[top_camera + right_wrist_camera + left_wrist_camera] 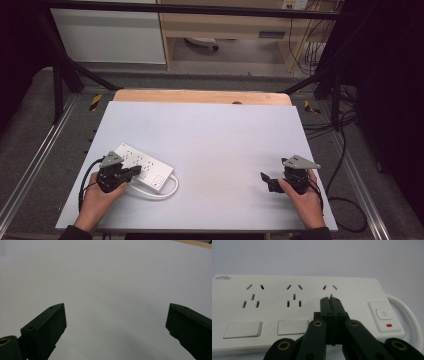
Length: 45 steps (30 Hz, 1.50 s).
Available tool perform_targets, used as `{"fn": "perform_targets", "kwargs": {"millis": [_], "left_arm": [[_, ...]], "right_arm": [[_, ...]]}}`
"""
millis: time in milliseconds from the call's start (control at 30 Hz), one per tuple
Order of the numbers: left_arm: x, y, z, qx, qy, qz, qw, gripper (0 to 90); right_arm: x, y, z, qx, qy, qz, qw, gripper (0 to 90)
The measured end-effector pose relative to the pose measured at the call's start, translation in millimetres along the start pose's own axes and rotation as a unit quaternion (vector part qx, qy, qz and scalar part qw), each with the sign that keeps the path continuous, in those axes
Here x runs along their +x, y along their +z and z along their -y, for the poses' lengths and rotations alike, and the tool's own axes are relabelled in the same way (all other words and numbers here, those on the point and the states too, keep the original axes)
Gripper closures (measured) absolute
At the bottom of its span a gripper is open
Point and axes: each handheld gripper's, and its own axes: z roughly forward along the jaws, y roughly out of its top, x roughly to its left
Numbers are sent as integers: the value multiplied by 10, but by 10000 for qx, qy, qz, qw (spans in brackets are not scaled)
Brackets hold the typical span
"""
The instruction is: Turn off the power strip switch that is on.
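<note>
High view: a white power strip (142,165) lies at an angle on the near left part of the pale worktop (210,135), its white cable (162,192) looping along its near side. The left gripper (131,173), held in the left hand (97,200), rests over the strip. The right gripper (266,178), held in the right hand (305,197), sits well apart over bare worktop at the near right.

Left gripper view: the fingers (325,306) are pressed together, tips over the third socket group. The strip (294,312) shows three socket groups, two flat rectangular panels, a power button (383,314) and a red indicator (389,325).

Right gripper view: the fingers (51,320) are spread wide over bare worktop (112,282).
</note>
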Motion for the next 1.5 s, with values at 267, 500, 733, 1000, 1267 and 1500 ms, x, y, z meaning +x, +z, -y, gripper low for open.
{"fn": "perform_targets", "kwargs": {"millis": [267,500,733,1000,1267,1500], "left_arm": [[0,-13,-21,-86,8,21,10000,900],[-3,-18,-33,-133,-11,38,9999,900],[-10,-32,-41,-237,-16,55,9997,900],[-30,-42,-57,-375,-6,64,9993,833],[-35,-71,-80,-527,-29,79,9986,746],[-40,-101,-104,-690,-70,94,9975,670]], "right_arm": [[11,19,4,51,-22,-12,10000,36],[5,16,6,47,-3,-15,10000,36],[6,13,6,37,13,1,10000,36],[4,14,6,36,9,-5,10000,36],[5,11,5,38,9,1,10000,36],[7,6,1,23,-16,1,10000,36]]}}
